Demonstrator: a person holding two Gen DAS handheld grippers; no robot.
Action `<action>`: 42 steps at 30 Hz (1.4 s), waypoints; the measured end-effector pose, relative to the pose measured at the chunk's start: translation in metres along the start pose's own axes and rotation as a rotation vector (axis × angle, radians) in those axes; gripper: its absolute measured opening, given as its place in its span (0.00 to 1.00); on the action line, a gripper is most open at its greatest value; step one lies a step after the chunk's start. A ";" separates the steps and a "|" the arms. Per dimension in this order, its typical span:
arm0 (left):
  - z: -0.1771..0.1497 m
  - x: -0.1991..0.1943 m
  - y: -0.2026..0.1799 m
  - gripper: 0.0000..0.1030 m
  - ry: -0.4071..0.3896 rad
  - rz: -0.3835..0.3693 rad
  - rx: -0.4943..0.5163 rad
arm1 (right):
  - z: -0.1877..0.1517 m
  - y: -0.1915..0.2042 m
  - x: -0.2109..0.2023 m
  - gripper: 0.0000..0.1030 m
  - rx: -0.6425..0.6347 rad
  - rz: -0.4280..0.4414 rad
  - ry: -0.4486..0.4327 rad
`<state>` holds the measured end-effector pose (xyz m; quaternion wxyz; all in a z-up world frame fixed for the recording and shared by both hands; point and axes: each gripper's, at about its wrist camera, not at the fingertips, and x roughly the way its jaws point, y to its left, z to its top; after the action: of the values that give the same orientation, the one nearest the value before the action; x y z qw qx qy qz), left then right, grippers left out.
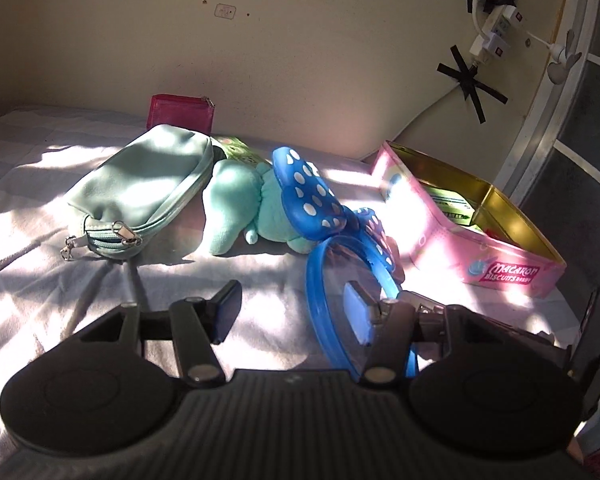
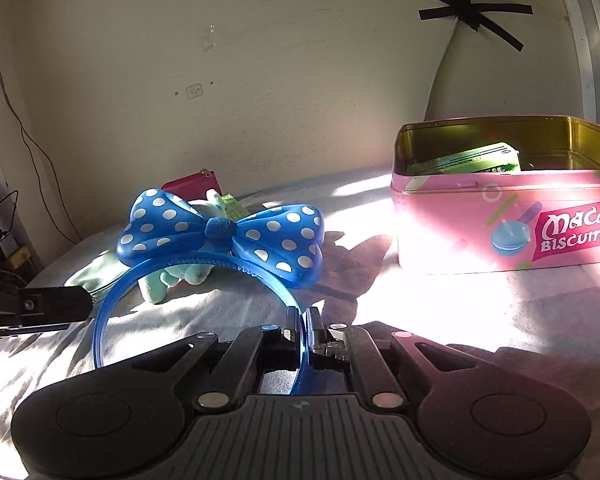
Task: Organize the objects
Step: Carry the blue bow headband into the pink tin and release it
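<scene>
Clamping the thin blue band of the headband [image 2: 204, 236], the right gripper [image 2: 302, 326] has its jaws pressed together on the plastic, with the polka-dot bow raised ahead of it above the bed [image 2: 460, 312]. The left gripper [image 1: 296, 312] stands apart and holds nothing; the band's curve passes near its right finger [image 1: 358, 312]. On the pale bedsheet lie a green zip pouch [image 1: 140, 192], a teal plush toy [image 1: 236, 204] just beside it, and a red wallet [image 1: 180, 114] by the wall. A pink biscuit tin [image 2: 500, 216] sits open to the right, with a green packet [image 2: 476, 160] inside.
</scene>
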<state>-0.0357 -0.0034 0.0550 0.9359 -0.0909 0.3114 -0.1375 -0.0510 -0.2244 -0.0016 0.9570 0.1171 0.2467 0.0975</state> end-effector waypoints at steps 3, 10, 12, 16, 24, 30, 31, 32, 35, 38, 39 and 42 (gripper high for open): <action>-0.006 0.022 0.001 0.45 0.065 0.024 0.010 | 0.000 0.001 -0.001 0.00 -0.004 0.009 0.007; -0.013 0.034 0.010 0.13 0.110 0.016 0.002 | 0.001 -0.010 0.001 0.14 0.017 0.065 0.082; -0.014 0.033 0.005 0.12 0.108 0.016 0.009 | -0.001 -0.009 -0.001 0.12 -0.009 0.087 0.091; -0.005 0.027 -0.009 0.12 0.090 -0.001 0.025 | 0.002 -0.008 -0.008 0.05 -0.014 0.095 0.050; 0.069 0.032 -0.094 0.12 -0.046 -0.109 0.187 | 0.065 -0.049 -0.041 0.05 -0.033 0.015 -0.146; 0.097 0.094 -0.174 0.12 -0.029 -0.197 0.263 | 0.117 -0.129 -0.039 0.05 -0.019 -0.124 -0.192; 0.100 0.109 -0.188 0.12 -0.014 -0.206 0.272 | 0.123 -0.141 -0.036 0.05 -0.013 -0.141 -0.186; 0.101 0.122 -0.200 0.12 -0.004 -0.212 0.278 | 0.129 -0.157 -0.030 0.05 -0.004 -0.166 -0.175; 0.104 0.161 -0.225 0.12 0.038 -0.220 0.280 | 0.141 -0.194 -0.011 0.05 0.022 -0.207 -0.129; 0.106 0.198 -0.242 0.13 0.085 -0.216 0.268 | 0.148 -0.218 0.009 0.06 0.034 -0.241 -0.087; 0.107 0.210 -0.247 0.14 0.097 -0.211 0.272 | 0.150 -0.227 0.018 0.08 0.039 -0.251 -0.067; 0.105 0.235 -0.254 0.17 0.135 -0.145 0.272 | 0.152 -0.243 0.037 0.25 0.076 -0.271 -0.034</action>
<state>0.1576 -0.3083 0.0716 0.9040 0.0237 0.3448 -0.2515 0.0875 -0.4741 0.0442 0.9604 0.1204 0.2474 -0.0440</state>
